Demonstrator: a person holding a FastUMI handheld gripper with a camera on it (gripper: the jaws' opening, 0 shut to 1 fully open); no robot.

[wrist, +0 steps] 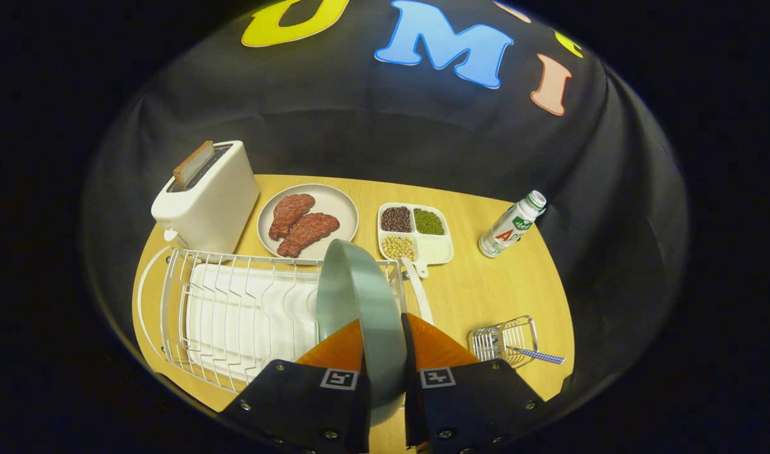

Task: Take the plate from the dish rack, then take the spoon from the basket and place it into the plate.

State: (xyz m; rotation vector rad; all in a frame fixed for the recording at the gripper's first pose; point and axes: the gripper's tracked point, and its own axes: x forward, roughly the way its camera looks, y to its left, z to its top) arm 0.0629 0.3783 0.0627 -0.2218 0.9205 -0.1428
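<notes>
A pale green plate point(359, 296) stands on edge between my two orange fingers point(334, 350), its rim pinched by both. My gripper point(383, 359) is shut on it, and the plate rises over the right end of the white wire dish rack point(233, 309). Whether the plate still rests in the rack's slots is hidden by the plate itself. To the right of the fingers a small wire basket point(503, 340) lies on the table. A spoon with a blue checked handle point(539, 356) pokes out of it to the right.
Beyond the rack stand a white toaster point(208, 195) holding a slice of bread, a grey plate point(309, 217) with two pieces of meat, and a divided dish point(416, 230) of beans. A white bottle point(511, 227) stands at the wooden table's point(485, 284) far right.
</notes>
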